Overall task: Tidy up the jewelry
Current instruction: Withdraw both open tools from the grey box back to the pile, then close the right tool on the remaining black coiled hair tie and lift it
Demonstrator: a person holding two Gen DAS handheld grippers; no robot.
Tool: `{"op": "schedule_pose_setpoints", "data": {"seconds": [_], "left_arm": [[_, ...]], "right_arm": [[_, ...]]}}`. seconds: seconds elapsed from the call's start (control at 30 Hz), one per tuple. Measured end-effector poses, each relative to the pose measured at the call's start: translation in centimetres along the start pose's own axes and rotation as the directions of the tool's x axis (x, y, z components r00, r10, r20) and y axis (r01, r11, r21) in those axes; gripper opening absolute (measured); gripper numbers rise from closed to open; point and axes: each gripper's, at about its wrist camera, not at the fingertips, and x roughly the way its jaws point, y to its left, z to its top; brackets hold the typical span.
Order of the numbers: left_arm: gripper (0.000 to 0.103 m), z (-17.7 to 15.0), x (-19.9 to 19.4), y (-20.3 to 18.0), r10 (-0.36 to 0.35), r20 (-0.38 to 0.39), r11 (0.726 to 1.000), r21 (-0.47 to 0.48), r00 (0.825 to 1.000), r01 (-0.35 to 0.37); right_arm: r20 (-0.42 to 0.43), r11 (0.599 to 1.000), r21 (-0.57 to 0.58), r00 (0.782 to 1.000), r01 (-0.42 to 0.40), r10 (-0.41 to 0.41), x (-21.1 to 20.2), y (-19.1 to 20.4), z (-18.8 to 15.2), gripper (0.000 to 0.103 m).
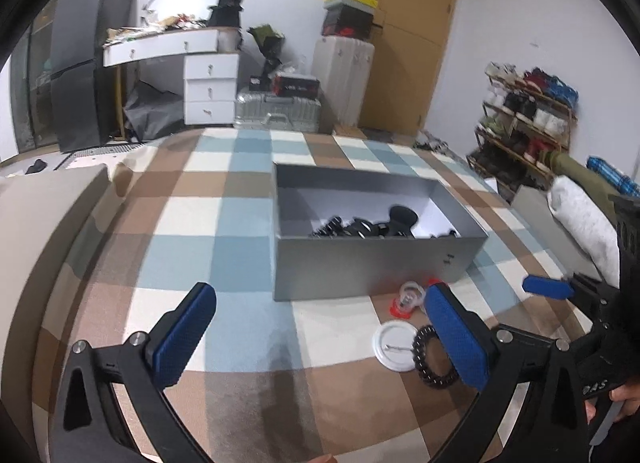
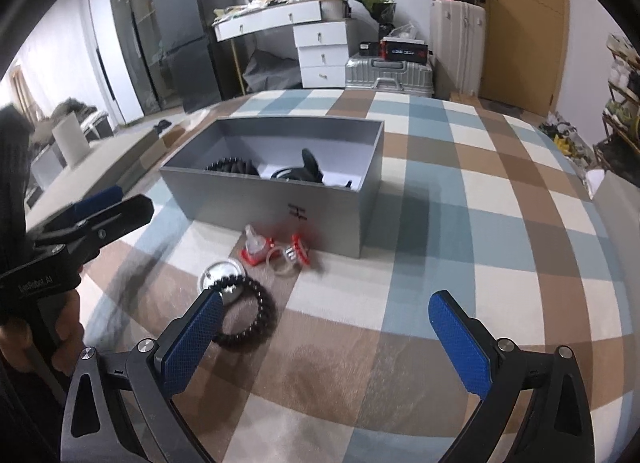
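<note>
Left gripper [image 1: 320,327] and right gripper [image 2: 326,327]: jaws spread, holding nothing. Black bead bracelet [image 2: 250,317] lies lower left on the checked bed cover [image 2: 460,223]; grey box [image 2: 272,183] stands centre.

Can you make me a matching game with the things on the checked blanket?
Things:
1. grey cardboard box
2. black beaded bracelet
3. round white disc
4. red-and-clear plastic ring cases

Places:
A. partly on the white disc
B. right by the box's front wall
C. holds dark jewelry inside
D. under the bracelet's edge

Pairs: 1-C, 2-A, 3-D, 4-B
</note>
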Motion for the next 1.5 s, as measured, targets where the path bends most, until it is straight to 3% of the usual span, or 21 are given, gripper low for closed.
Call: {"op": "schedule_pose_setpoints", "data": {"seconds": [0.3, 0.37, 0.53, 0.8, 1.0, 1.2, 1.37, 1.5], "left_arm": [[0.099, -1.2, 0.0, -2.9, -0.107, -0.075, 0.981, 0.153, 0.991, 0.117], [0.09, -1.3, 0.4, -2.8, -0.124, -0.108, 0.978, 0.153, 0.986, 0.14], [0.044, -1.5, 0.5, -2.8, -0.188, -0.164, 0.967, 0.141, 0.968, 0.211], [0.031, -1.8, 1.1, -3.7, -0.22, -0.234, 0.952, 0.161, 0.947, 0.261], [0.03, -1.3, 0.7, -2.3, -0.209, -0.201, 0.967, 0.1, 0.957, 0.232], [0.03, -1.0, 0.6, -1.0, -0.149, -0.154, 0.987, 0.041, 0.977, 0.157], [0.03, -0.8, 0.7, -0.4, -0.133, -0.134, 0.991, 0.003, 0.982, 0.134], [0.03, -0.8, 0.8, -0.4, -0.13, -0.131, 0.991, 0.003, 0.983, 0.132]], "right_arm": [[-0.002, 1.0, 0.018, 1.0, -0.006, 0.006, -0.3, -0.5, -0.4, 0.102], [-0.006, 1.0, 0.027, 1.0, -0.007, 0.007, -0.2, -0.7, -0.7, 0.102], [-0.008, 0.999, 0.036, 1.0, -0.006, 0.006, -0.4, -1.0, -1.1, 0.102], [-0.007, 0.999, 0.044, 1.0, -0.015, 0.015, -0.6, -1.2, -1.3, 0.102], [-0.03, 0.999, 0.034, 0.999, -0.034, 0.035, 0.3, -0.4, -1.4, 0.101], [-0.049, 0.995, 0.002, 0.993, -0.103, 0.103, 1.1, 1.1, -1.0, 0.083], [-0.076, 0.99, -0.04, 0.989, -0.132, 0.129, 2.0, 2.3, -0.7, 0.051], [-0.107, 0.989, -0.075, 0.988, -0.124, 0.116, 2.8, 3.0, -0.7, 0.04]]}}
